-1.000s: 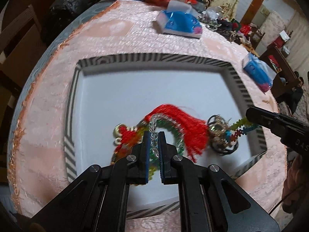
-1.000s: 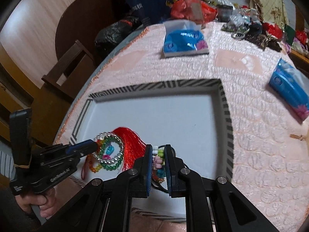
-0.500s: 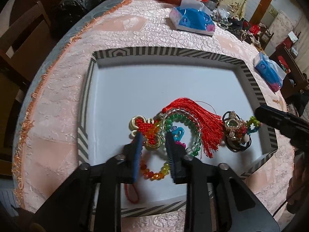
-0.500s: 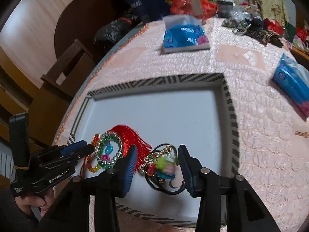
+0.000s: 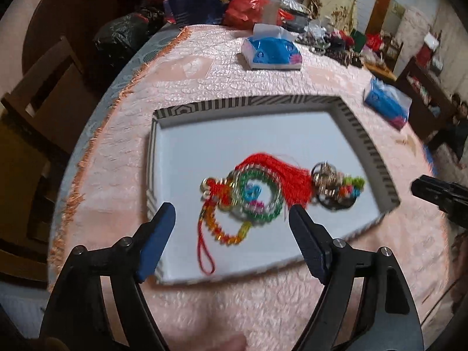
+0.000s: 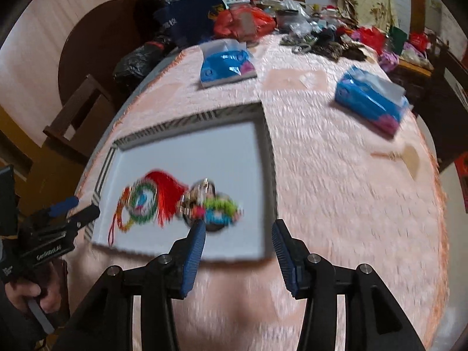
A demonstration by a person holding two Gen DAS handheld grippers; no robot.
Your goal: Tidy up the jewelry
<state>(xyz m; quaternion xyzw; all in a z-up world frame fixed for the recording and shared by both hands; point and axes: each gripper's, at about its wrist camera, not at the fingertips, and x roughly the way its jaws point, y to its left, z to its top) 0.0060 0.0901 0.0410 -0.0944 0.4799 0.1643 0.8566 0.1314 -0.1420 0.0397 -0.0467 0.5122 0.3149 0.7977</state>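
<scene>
A white tray with a striped rim sits on the pink tablecloth. On it lie a green and clear bead bracelet, a red tassel charm with a coloured bead string, and a cluster of dark rings with gold and coloured beads. My left gripper is open and empty, held above the tray's near edge. My right gripper is open and empty near the tray's near right corner. The tray, bracelet and cluster show blurred in the right wrist view.
Two blue tissue packs lie on the cloth beyond the tray. Bags and clutter crowd the far table edge. A wooden chair stands at the left. A small wooden piece lies at the right.
Both grippers let go of the jewelry, opened wide and pulled back from the tray. The bracelet and the bead cluster now lie on the tray.
</scene>
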